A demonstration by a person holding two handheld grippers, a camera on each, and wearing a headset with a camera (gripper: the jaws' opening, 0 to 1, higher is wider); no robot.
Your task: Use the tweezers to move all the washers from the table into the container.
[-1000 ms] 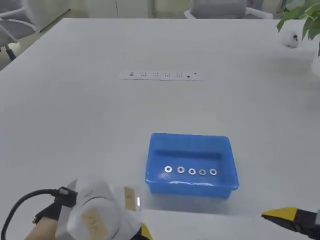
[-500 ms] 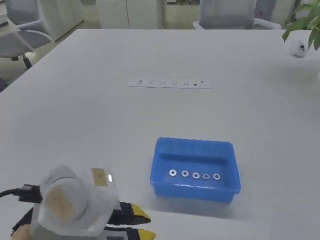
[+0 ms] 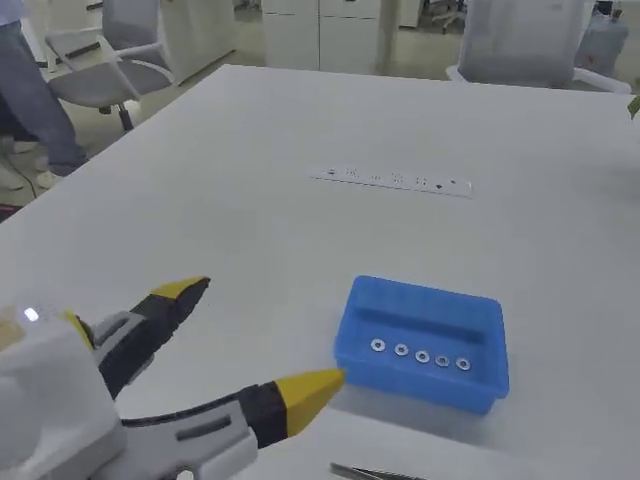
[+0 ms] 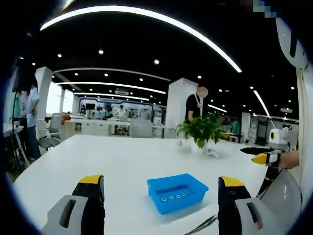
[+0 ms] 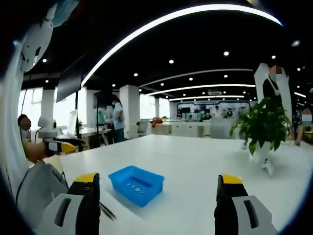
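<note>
White table (image 3: 250, 200) | blue container (image 3: 420, 302), five silver washers (image 3: 421, 356) in row | left tool (image 4: 160, 180), right tool (image 5: 156, 177) gaping, empty

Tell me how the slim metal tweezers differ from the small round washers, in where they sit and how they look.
The slim metal tweezers lie on the bare white table, outside the blue plastic container. The small round washers sit inside it, in a row on its floor. The tweezers are one long, thin piece, while the washers are five tiny separate rings. Both look silvery and lie flat.
</note>
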